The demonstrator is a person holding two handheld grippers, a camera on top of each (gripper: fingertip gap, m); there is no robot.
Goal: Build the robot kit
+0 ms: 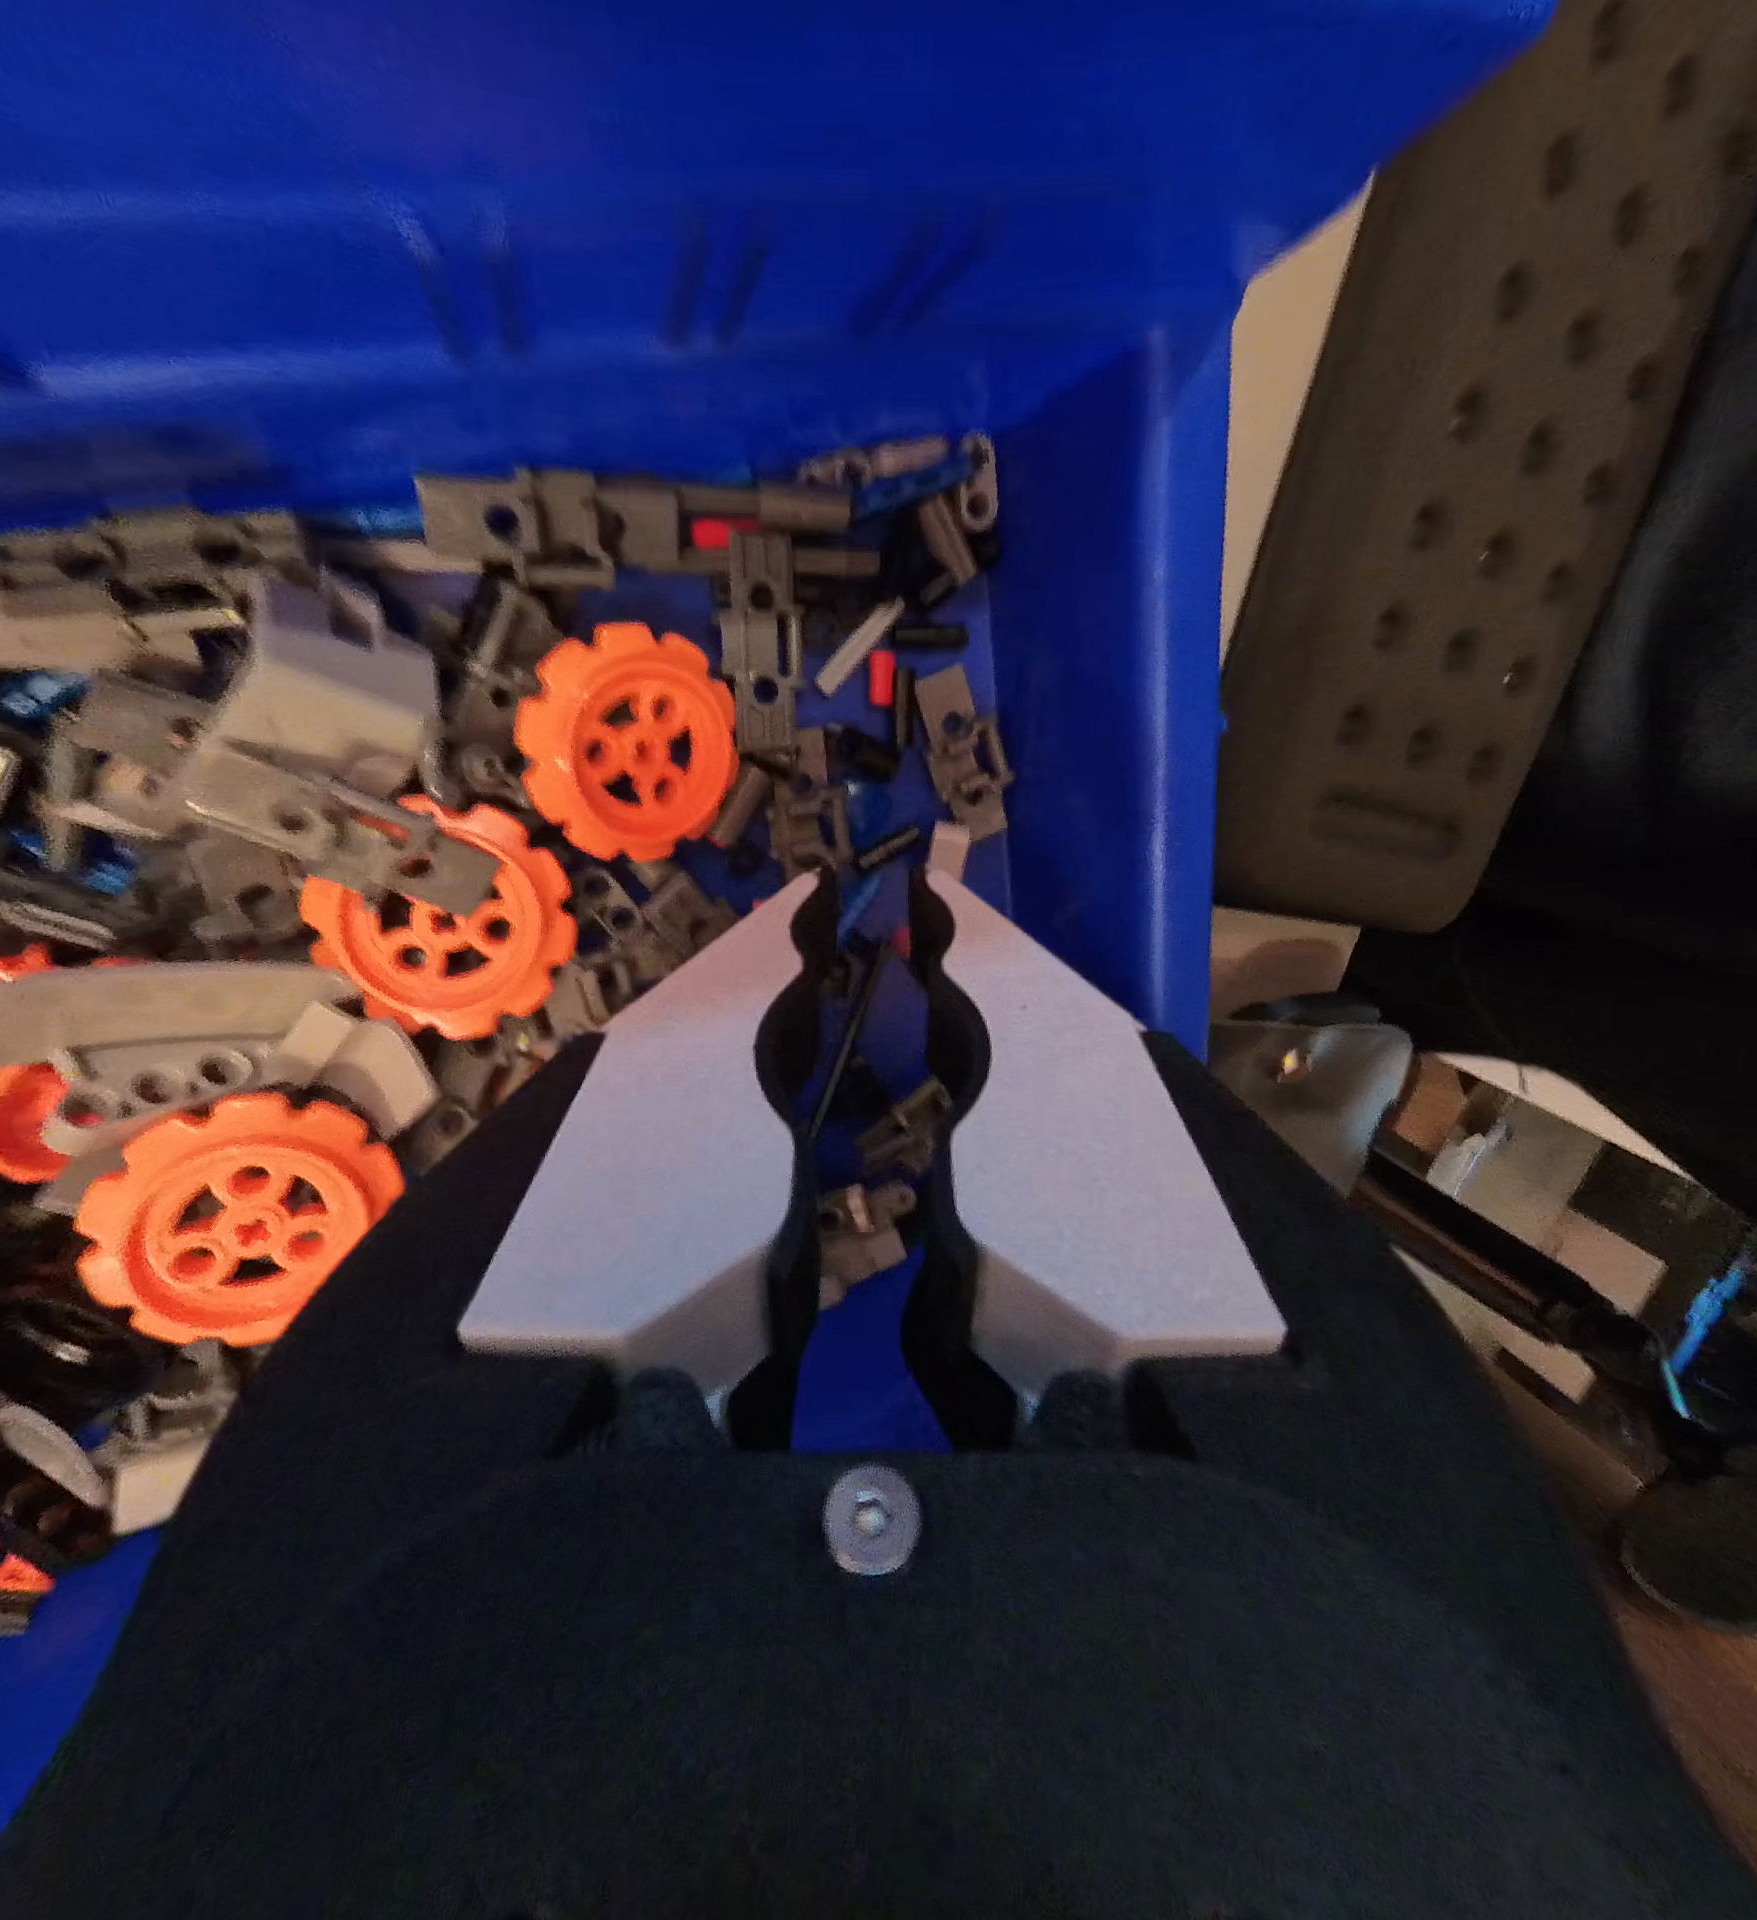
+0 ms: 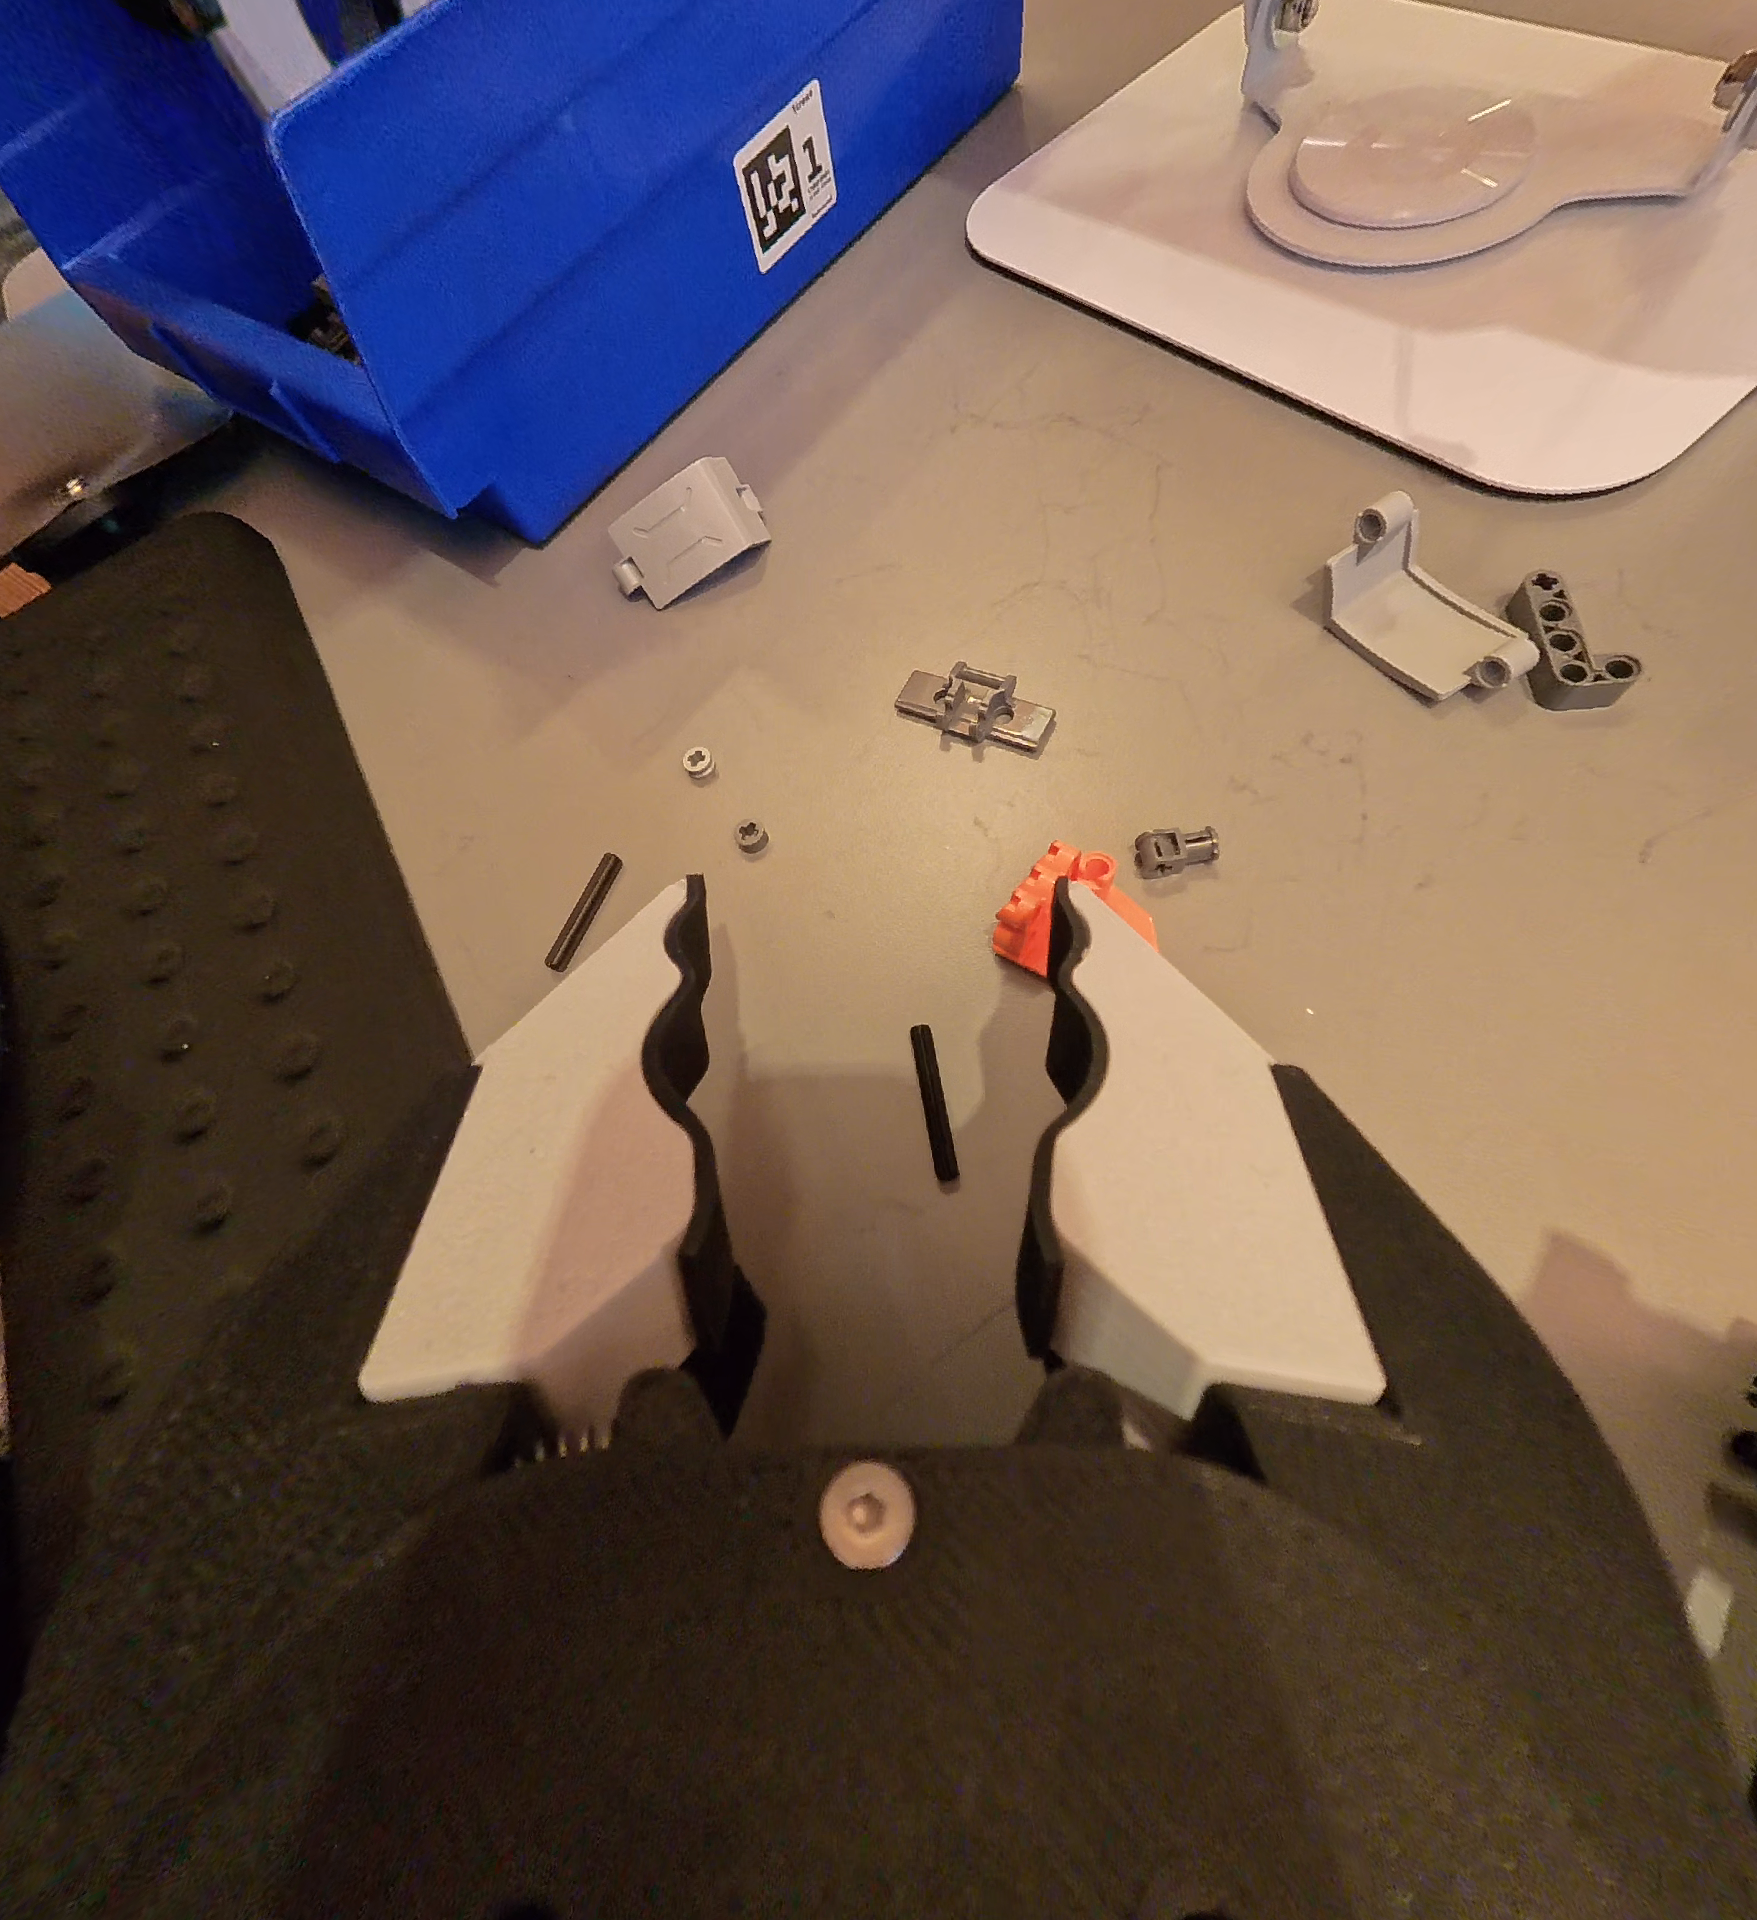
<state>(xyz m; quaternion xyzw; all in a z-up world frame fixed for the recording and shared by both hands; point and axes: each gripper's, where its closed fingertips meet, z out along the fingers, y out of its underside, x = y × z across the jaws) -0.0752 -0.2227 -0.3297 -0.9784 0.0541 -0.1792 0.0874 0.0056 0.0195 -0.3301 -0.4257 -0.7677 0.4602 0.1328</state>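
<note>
Grey tabletop (image 2: 1061, 499) under warm light, with a black dimpled mat (image 2: 157, 883) along the left edge of the right wrist view and a white rounded board (image 2: 1269, 343) at the upper right.

Right gripper (image 2: 876, 894): hangs over the table with jaws spread wide, gripping nothing. Between them, lower centre, lies a short black plastic axle (image 2: 934, 1101), clear of both. Just at the right fingertip sits an orange toothed plastic piece (image 2: 1035, 914), partly hidden; touching or not, cannot tell. Farther up: two small grey bushes (image 2: 698, 762), a second black axle (image 2: 583, 911), a grey track link (image 2: 976, 709), a flat grey panel (image 2: 689, 530) and a curved grey panel (image 2: 1414, 613).

Left gripper (image 1: 869, 888): reaches into a blue plastic bin (image 1: 541, 260) at centre frame, jaws drawn nearly together. Shows a thin black rod (image 1: 853, 1039) slanting across the narrow gap; clamped or merely lying behind, cannot tell. Left of the fingers, orange plastic cog wheels (image 1: 628, 740) among a heap of loose grey building pieces (image 1: 313, 707).

Risks, as a judgement: a rod this thin could pivot or slip from scalloped pads if caught off-centre; fingertips so deep in the heap could snag neighbouring pieces; on the table, the right fingertip could nudge the orange piece, and the round axle could roll.
</note>
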